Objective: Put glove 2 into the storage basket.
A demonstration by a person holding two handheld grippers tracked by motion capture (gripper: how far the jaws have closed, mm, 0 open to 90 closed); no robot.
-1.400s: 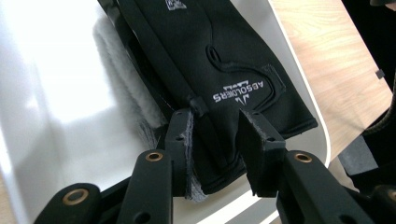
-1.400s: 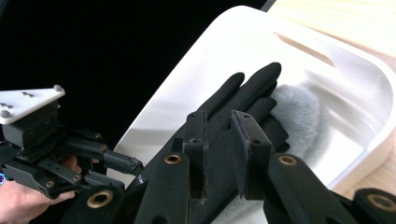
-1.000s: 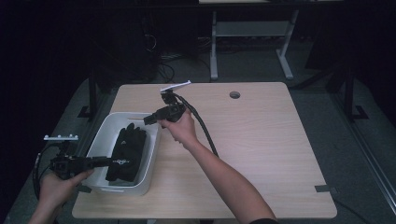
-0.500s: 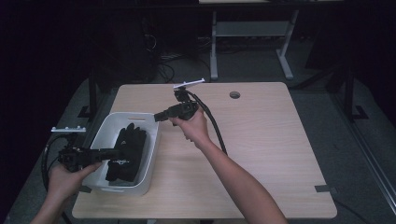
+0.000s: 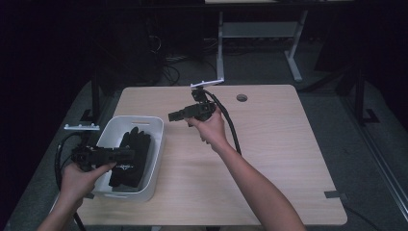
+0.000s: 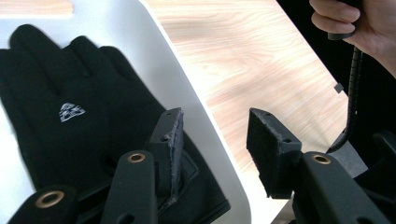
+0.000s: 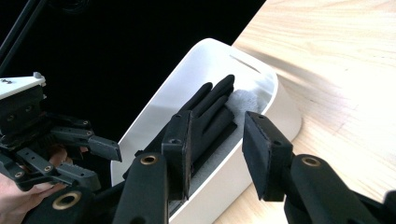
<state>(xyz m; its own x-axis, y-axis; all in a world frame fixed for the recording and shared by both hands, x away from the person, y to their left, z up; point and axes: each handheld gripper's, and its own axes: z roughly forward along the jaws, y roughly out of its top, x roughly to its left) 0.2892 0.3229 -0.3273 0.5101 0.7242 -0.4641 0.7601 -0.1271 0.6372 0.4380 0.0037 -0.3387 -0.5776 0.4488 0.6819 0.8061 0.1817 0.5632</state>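
Observation:
A white bin stands at the table's left with black gloves lying flat in it. My left gripper hovers low over the bin and is open. In the left gripper view its jaws straddle the bin's right wall, with a glove just to their left and nothing between them. My right gripper is held above the table to the right of the bin, pointing left at it. It is open and empty, looking at the gloves in the bin.
The wooden table has a round cable hole near its far edge. My right gripper's cable trails over the tabletop. A white desk frame stands on the floor behind. The table's left edge lies close beside the bin.
My left gripper has moved forward and right, from the bin's near left corner to over the gloves. My right gripper has drifted right, away from the bin. Both stay open.

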